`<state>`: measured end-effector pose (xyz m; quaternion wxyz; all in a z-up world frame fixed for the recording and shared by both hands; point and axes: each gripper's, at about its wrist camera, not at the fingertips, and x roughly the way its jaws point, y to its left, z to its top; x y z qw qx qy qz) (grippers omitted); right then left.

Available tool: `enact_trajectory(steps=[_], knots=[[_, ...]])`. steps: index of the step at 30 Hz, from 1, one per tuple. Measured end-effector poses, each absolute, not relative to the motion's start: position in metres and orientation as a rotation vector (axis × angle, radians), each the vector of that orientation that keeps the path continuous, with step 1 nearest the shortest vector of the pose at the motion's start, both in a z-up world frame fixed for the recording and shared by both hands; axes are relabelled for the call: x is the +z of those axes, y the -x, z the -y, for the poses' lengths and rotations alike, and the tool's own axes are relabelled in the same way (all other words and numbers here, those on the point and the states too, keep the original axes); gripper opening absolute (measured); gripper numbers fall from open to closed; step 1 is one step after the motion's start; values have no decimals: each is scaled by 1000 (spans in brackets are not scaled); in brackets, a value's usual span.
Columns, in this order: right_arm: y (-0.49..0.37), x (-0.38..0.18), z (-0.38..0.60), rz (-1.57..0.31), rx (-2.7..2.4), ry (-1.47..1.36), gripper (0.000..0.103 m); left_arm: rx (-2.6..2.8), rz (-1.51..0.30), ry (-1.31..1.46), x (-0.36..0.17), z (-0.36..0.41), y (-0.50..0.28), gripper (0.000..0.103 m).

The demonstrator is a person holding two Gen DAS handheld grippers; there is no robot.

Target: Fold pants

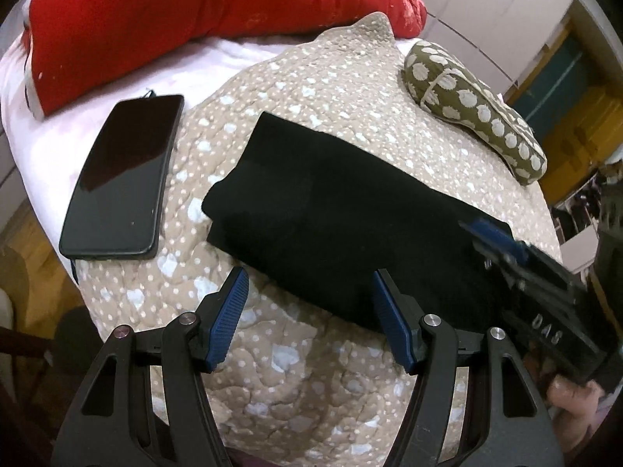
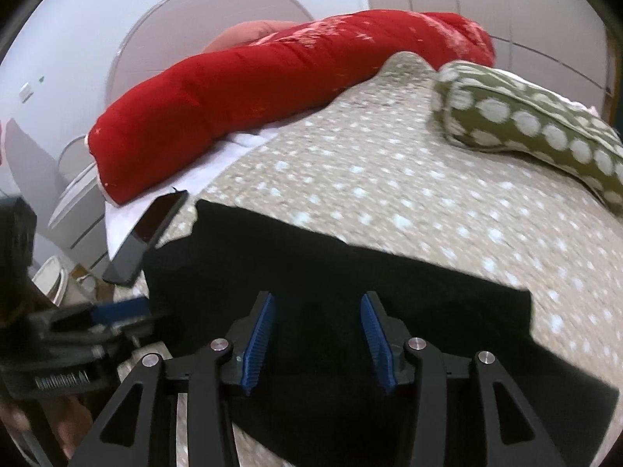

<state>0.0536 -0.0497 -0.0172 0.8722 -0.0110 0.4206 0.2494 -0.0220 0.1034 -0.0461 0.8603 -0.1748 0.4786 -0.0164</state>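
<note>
The folded black fabric pants [image 1: 331, 210] lie on the beige white-dotted quilted bed cover [image 1: 311, 89], both the left gripper [image 1: 309, 319] and right gripper [image 2: 317, 344] with jaws apart, gripping nothing.

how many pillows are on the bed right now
2. A long red pillow lies along the far edge of the bed, behind the phone. A green spotted pillow lies at the far right, beyond the folded black pants. Others may sit outside the view.
</note>
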Motion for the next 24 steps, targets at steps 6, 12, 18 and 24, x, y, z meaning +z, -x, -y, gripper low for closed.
enact_trajectory(steps=[6,12,18,24], knots=[[-79,-21,23,-900,606,28,46,-36,-997,407,-50,-108,19,65],[-100,-26,-14,-913,705,107,47,-28,-953,493,-52,-124,26,75],[-115,-37,-52,-953,803,220,50,-29,-945,498,-58,-122,17,81],[-133,-56,-67,-1014,867,190,53,-26,-918,527,-61,-118,7,92]])
